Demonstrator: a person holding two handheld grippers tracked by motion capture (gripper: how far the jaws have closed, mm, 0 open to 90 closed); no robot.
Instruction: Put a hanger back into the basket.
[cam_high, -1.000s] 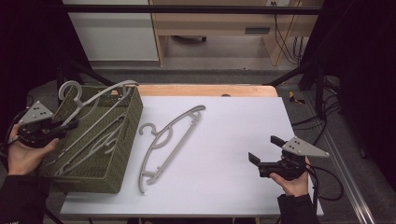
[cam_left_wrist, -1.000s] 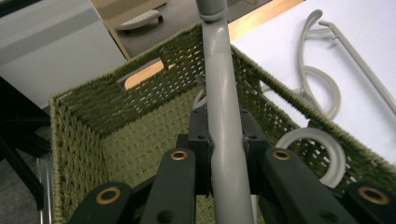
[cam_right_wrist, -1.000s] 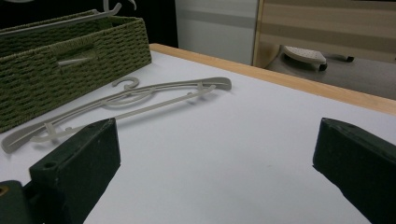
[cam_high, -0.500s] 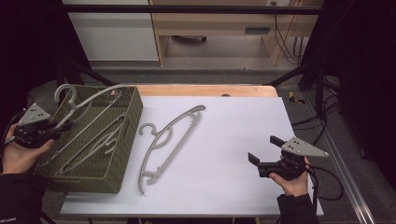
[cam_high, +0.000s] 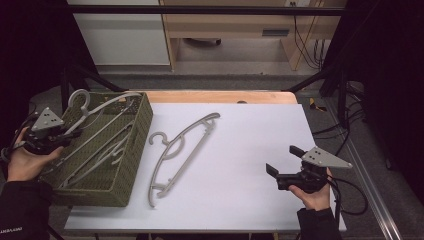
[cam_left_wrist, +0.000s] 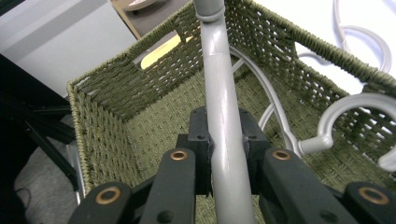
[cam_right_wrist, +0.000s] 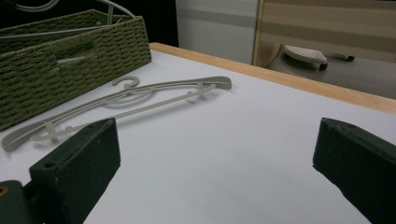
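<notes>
Grey hanger (cam_left_wrist: 223, 116) is clamped by its straight bar between the two black jaws of the left gripper (cam_left_wrist: 223, 154), over the open top of the woven green basket (cam_left_wrist: 140, 116). In the high view the same hanger (cam_high: 102, 107) is seen slanting up out of the basket (cam_high: 132, 160), its hook raised above the far left corner, while the left gripper (cam_high: 47, 135) is held at the basket's left wall. More grey hangers are seen lying inside the basket beneath it; their number cannot be told. The basket is set on the left end of the white desk (cam_high: 240, 165), partly over its edge.

A second hanger (cam_high: 180, 147) is laid flat on the desk just beside the basket's right wall, with its hook turned toward the basket. It is touched by neither gripper.

The right gripper (cam_high: 282, 172) is held low over the right part of the desk, well apart from the loose hanger. Its jaws are spread wide, with nothing between them, as is shown in the right gripper view, where the loose hanger (cam_right_wrist: 130, 102) and the basket (cam_right_wrist: 70, 60) are seen farther off.
</notes>
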